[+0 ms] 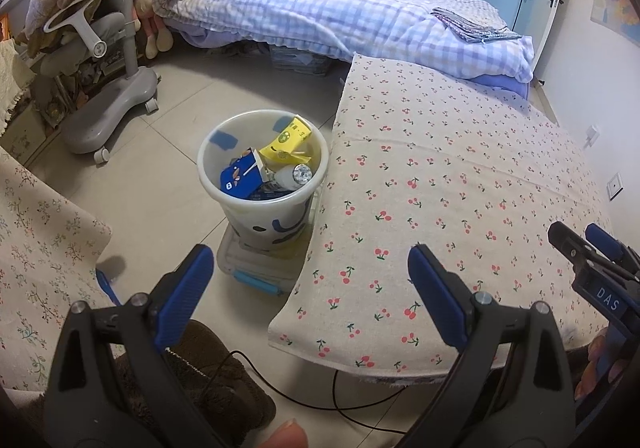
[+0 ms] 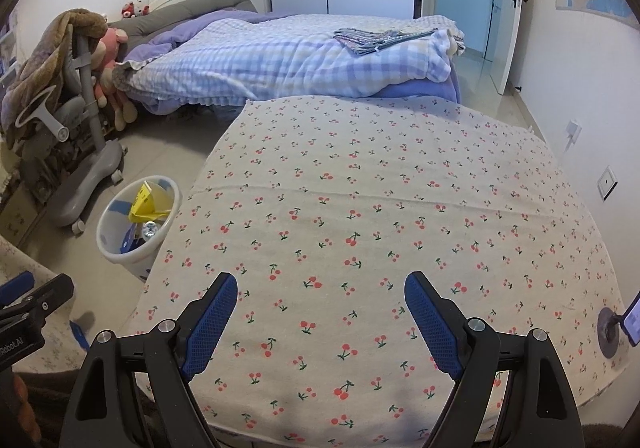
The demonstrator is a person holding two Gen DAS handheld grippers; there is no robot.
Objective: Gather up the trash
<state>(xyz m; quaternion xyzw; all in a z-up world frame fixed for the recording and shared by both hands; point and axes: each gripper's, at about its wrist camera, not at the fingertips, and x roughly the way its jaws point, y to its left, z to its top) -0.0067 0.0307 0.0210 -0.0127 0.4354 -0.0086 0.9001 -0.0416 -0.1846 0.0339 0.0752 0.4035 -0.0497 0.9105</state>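
A white plastic bin (image 1: pixel 262 208) stands on a clear lidded box on the floor, left of the table. Inside it lie a yellow carton (image 1: pixel 286 140), a blue carton (image 1: pixel 240 178) and a bottle (image 1: pixel 294 176). The same bin (image 2: pixel 136 226) shows at the left of the right wrist view. My left gripper (image 1: pixel 310 262) is open and empty, hovering over the table's near left corner, short of the bin. My right gripper (image 2: pixel 320 290) is open and empty above the cherry-print tablecloth (image 2: pixel 380 216). It shows again as the right gripper (image 1: pixel 580 240) at the right edge of the left wrist view.
A bed (image 1: pixel 328 12) with a checked quilt lies behind the table. A grey wheeled chair (image 1: pixel 108 88) draped with blankets stands at the left. A black cable (image 1: pixel 320 400) trails on the floor. A phone on a stand (image 2: pixel 624 322) sits at the table's right edge.
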